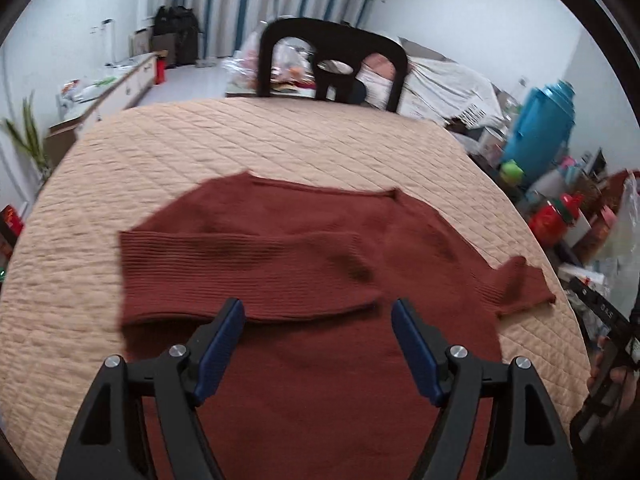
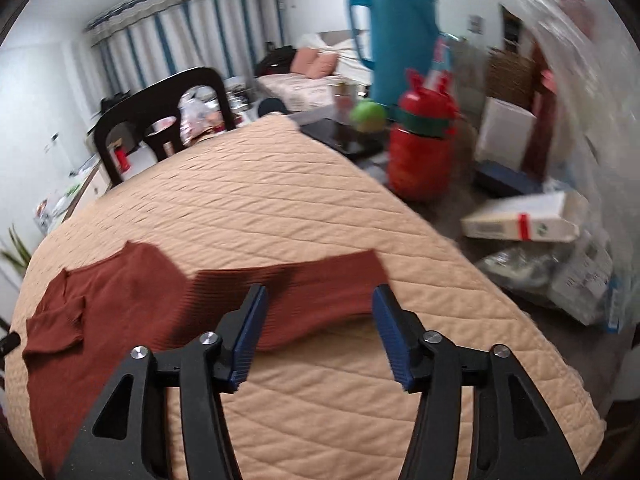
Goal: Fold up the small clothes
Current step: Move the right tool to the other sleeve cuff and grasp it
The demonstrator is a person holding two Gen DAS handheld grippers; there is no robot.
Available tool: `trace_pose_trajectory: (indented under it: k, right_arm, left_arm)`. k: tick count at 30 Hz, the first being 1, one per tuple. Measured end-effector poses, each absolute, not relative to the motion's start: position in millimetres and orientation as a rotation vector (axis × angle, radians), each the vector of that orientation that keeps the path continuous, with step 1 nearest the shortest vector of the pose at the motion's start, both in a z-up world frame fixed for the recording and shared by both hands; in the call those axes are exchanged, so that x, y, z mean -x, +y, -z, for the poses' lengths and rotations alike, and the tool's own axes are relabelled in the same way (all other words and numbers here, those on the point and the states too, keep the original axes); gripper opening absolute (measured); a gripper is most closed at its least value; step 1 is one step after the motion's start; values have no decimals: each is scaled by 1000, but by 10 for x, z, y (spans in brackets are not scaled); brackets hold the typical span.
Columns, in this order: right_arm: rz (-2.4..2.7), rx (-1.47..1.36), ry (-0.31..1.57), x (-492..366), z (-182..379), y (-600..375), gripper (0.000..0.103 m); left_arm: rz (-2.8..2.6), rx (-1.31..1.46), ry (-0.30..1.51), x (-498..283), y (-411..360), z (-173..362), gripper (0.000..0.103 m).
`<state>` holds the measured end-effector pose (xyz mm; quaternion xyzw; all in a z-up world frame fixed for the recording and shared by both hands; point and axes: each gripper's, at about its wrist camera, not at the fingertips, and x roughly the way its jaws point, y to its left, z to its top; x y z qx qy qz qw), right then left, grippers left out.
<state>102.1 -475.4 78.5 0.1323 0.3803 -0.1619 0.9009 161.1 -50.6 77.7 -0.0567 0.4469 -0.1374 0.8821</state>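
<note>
Left gripper (image 1: 318, 308) hangs with jaws spread wide, nothing between them, right over the rust-red sweater (image 1: 320, 360) lying on the quilted peach cover (image 1: 280, 140). Just past the jaws, one sleeve (image 1: 240, 272) lies folded across the body. Right gripper (image 2: 320, 296), jaws equally wide and empty, sits above bare cover, the other sleeve (image 2: 320, 280) stretched out just ahead of its tips. Further out, beyond the right jaw, a red bottle (image 2: 420, 152) and blue thermos (image 2: 400, 32); far ahead, a black chair (image 1: 332, 60).
</note>
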Motion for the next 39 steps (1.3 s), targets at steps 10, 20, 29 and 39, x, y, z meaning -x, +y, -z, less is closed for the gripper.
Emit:
trace_pose_trajectory:
  k: [10, 20, 29, 39]
  right_arm:
    - [412, -328, 861, -1101, -405, -5228, 58]
    - [390, -314, 917, -1276, -250, -5256, 58]
    - [367, -274, 926, -1312, -215, -5158, 17]
    - [290, -262, 792, -1227, -446, -5017, 6]
  left_arm:
    - [339, 96, 971, -1681, -1053, -582, 78]
    - [365, 34, 1020, -1785, -1389, -440, 78]
    - [373, 17, 1041, -1832, -1462, -358, 78]
    - [392, 47, 1045, -1847, -1395, -369, 78]
